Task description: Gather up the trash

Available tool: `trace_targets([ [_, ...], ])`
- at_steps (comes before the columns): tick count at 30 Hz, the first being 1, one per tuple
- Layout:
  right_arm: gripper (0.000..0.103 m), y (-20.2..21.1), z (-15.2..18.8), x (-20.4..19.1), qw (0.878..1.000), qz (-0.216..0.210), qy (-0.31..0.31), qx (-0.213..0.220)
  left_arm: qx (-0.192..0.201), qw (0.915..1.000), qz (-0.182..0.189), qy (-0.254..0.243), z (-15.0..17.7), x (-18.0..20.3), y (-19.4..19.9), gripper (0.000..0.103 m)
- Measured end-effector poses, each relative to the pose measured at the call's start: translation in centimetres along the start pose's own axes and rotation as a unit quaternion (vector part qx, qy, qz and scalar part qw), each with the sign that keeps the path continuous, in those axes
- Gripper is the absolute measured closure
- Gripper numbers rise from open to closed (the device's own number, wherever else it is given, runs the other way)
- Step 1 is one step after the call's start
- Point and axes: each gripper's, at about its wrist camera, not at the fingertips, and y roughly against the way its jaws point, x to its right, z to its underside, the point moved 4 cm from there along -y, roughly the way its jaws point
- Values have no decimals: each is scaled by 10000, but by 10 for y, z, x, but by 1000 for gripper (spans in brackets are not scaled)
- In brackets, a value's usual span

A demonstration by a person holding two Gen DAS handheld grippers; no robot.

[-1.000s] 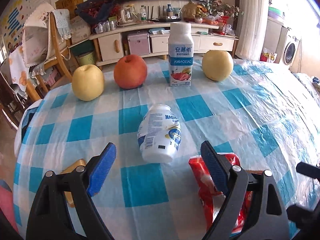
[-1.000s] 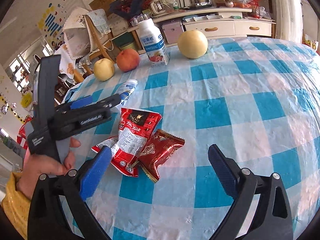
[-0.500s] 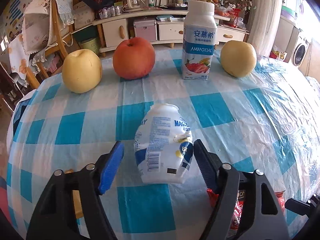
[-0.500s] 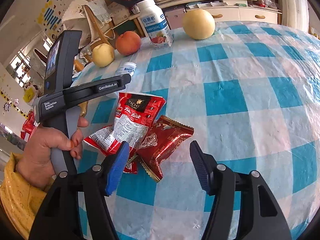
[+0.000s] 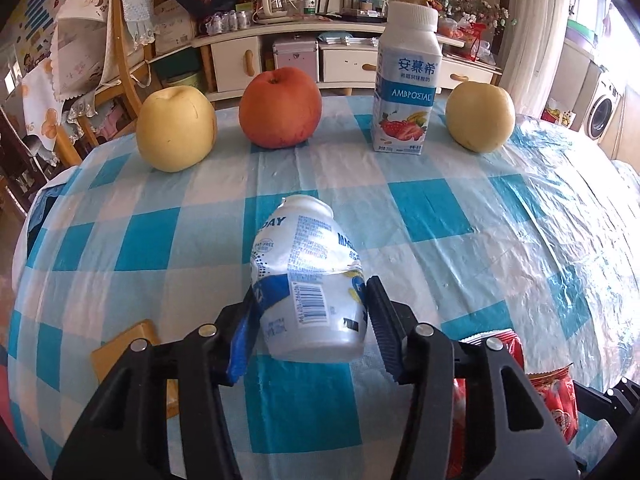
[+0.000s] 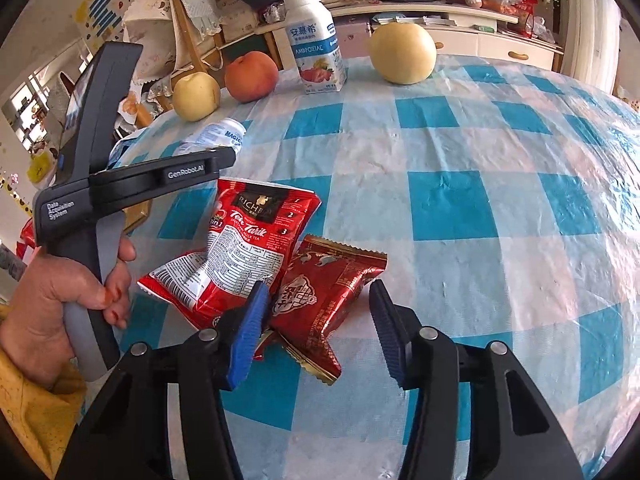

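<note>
Since the earlier frame, the left gripper [image 5: 310,322] has closed its jaws onto the crumpled white bottle [image 5: 310,288]. The right gripper [image 6: 316,322] has narrowed, jaws still spread around the red wrapper [image 6: 326,292]. The bottle lies dented, label torn.

I see a crumpled white yogurt-drink bottle [image 5: 310,284] lying on its side near the tablecloth's left edge, neck pointing away. Toward the near edge, a red milk-tea packet [image 6: 244,252] overlaps a dark-red foil wrapper [image 6: 328,288].

Glossy crinkled foil wrappers [image 6: 324,292], dented plastic bottle [image 5: 310,288], shiny wrinkled plastic tablecloth [image 5: 500,240].
</note>
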Motion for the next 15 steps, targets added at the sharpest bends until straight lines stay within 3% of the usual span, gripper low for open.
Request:
trace_targets([
  [2,54,-1,0,-1,9999,98,93,10,52,10000,39,59,1,-4,8,59],
  [8,55,-3,3,-9,9980,394,484,82,210,9995,163,187,12,-14,34,61],
  [10,62,-3,3,-10,9975,424,547,106,201,9993,223,230,17,-16,38,61],
  [15,64,-4,3,-10,9966,476,656,134,177,9984,368,386,34,-22,50,61],
])
